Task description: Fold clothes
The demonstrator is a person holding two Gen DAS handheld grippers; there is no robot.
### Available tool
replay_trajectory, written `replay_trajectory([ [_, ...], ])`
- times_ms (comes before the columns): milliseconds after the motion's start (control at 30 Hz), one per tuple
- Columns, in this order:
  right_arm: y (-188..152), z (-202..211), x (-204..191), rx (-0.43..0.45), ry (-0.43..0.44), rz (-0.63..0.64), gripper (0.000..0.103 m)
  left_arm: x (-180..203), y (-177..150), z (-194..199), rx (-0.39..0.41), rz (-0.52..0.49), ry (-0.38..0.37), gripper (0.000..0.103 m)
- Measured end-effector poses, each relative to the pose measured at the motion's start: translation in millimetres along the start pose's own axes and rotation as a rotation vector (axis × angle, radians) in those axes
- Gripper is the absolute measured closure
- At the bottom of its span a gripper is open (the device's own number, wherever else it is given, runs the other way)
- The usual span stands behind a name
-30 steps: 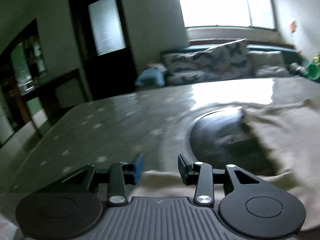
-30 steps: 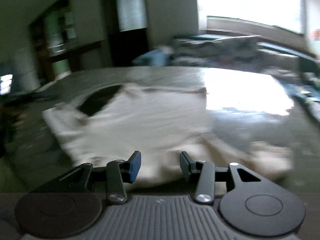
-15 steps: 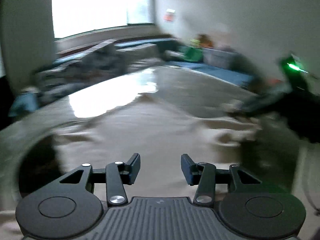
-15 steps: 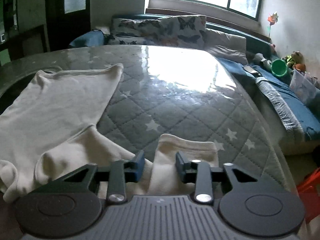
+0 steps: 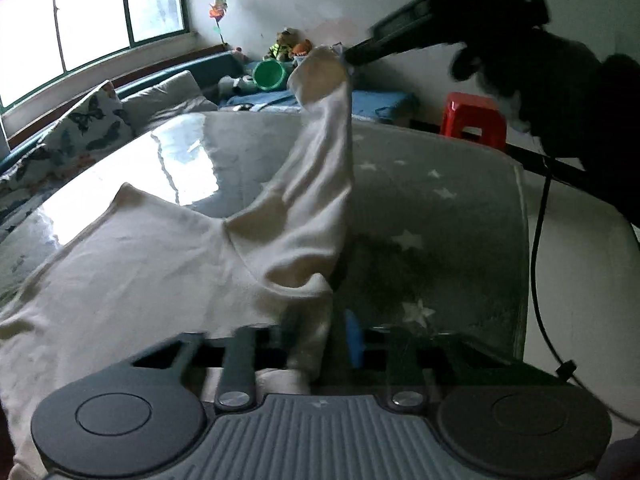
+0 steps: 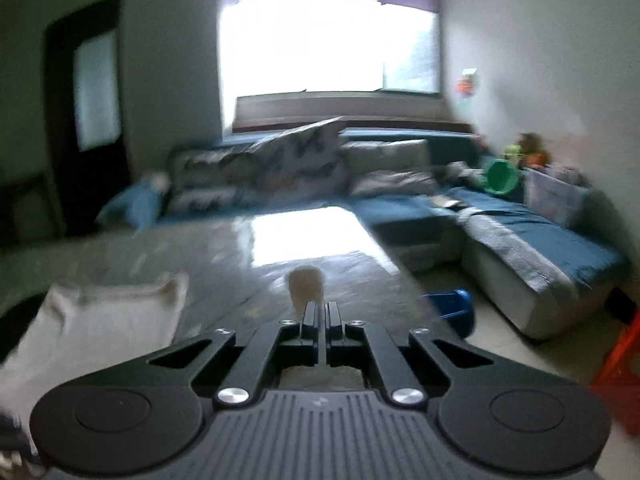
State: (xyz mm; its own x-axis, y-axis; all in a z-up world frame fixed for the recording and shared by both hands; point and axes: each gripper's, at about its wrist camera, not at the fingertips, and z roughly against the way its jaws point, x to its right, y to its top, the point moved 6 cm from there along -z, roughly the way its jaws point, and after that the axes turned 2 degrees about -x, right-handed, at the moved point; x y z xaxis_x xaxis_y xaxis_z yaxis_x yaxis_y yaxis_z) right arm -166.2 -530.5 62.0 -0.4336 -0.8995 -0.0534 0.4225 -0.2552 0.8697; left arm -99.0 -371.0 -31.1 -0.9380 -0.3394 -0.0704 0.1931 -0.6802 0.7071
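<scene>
Cream long-sleeved garment [image 5: 152,264], body spread flat on grey star-quilted table [image 5: 432,208], one sleeve lifted taut, cuff pinched in closed right tool [image 6: 321,312]; left tool [image 5: 316,344] blurred, spread around cloth.

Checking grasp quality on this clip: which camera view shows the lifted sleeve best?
The left wrist view: the cream sleeve rises from the shirt on the table to the right gripper pinching its cuff. The right wrist view is blurred and shows only a bit of cuff poking past the closed fingers.
</scene>
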Motion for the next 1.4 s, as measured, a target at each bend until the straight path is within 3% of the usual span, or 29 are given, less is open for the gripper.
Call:
replay_trajectory([
  [67,-17,-6,22,-0.061,-0.065,-0.023,0.094,0,-2,-2,0.0,-0.015,-0.007,0.085],
  [167,-43,-13,47,-0.147,-0.138,-0.044,0.094,1,-2,-1,-0.006,-0.036,-0.019,0.089],
  [267,-55,-15,46,-0.181,-0.091,-0.065,0.093,1,1,3,0.002,-0.047,-0.001,0.087],
  [400,-59,-20,23,-0.199,0.009,-0.044,0.088,4,11,7,0.033,-0.065,0.055,0.076],
  [467,-58,-25,9,-0.2,0.045,-0.021,0.083,6,14,5,0.04,-0.075,0.063,0.076],
  [633,-55,-53,-17,-0.229,0.105,0.028,0.083,10,18,-5,0.04,-0.091,0.056,0.081],
  [700,-56,-62,-19,-0.236,0.086,0.069,0.083,12,17,-9,0.033,-0.092,0.037,0.088],
  [833,-55,-75,-17,-0.235,0.022,0.137,0.078,20,11,-10,0.032,-0.131,-0.009,0.088],
  [1033,-40,-91,10,-0.238,-0.051,0.057,0.073,19,10,-9,0.037,-0.121,-0.046,0.087],
  [1167,-31,-90,15,-0.216,-0.04,0.021,0.071,15,13,-5,0.052,-0.102,-0.052,0.086],
  [1267,-31,-83,-8,-0.215,0.042,0.065,0.071,11,18,-1,0.074,-0.074,-0.047,0.083],
  [1400,-43,-70,-58,-0.245,0.225,0.171,0.072,-2,22,0,0.081,-0.022,-0.028,0.082],
])
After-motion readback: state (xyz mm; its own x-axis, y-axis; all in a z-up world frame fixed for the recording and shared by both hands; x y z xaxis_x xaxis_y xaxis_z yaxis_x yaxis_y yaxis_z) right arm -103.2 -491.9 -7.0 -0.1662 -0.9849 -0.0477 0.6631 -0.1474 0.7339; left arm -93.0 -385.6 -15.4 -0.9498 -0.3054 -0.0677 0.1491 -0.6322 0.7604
